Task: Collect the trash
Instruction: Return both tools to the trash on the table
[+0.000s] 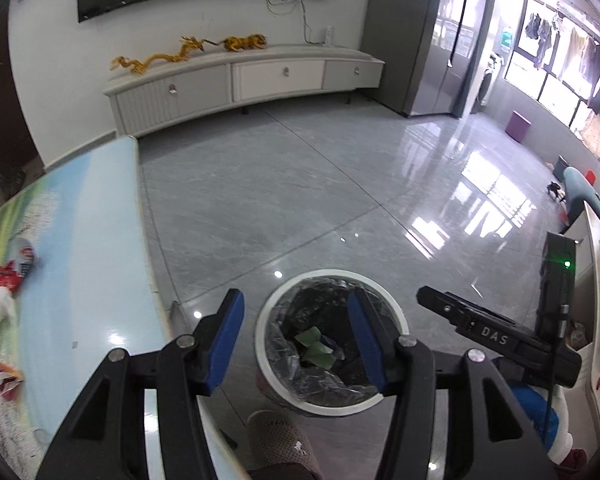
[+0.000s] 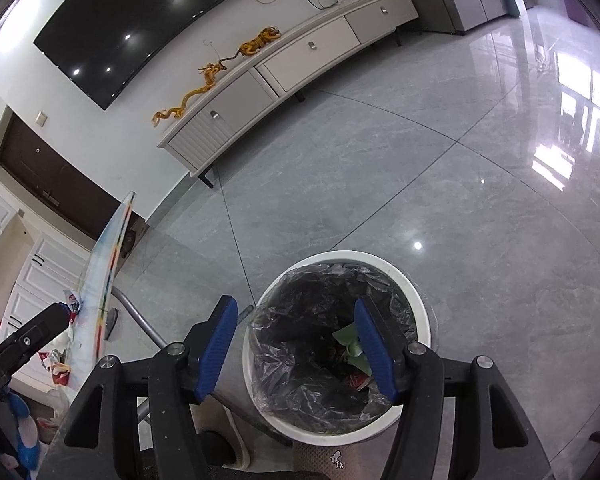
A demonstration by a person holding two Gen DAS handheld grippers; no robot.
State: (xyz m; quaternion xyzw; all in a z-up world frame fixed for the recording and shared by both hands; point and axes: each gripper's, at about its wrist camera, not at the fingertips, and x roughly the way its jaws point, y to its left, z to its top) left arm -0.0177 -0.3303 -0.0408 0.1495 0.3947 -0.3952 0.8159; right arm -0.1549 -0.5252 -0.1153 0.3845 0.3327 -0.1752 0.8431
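Below, one bin (image 2: 420,304), two open hand-held grippers (image 1: 296,340) (image 2: 296,350).

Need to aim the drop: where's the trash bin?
In both wrist views the trash bin stands on the floor below the open grippers, right of the table.

Both wrist cameras are looking steeply down from close above the white-rimmed trash bin (image 1: 396,312) (image 2: 422,308). Both are also sharing the grey floor (image 1: 280,184) (image 2: 420,168) and TV cabinet (image 1: 240,76) (image 2: 292,60); the left view is taking in the worktop (image 1: 88,240).
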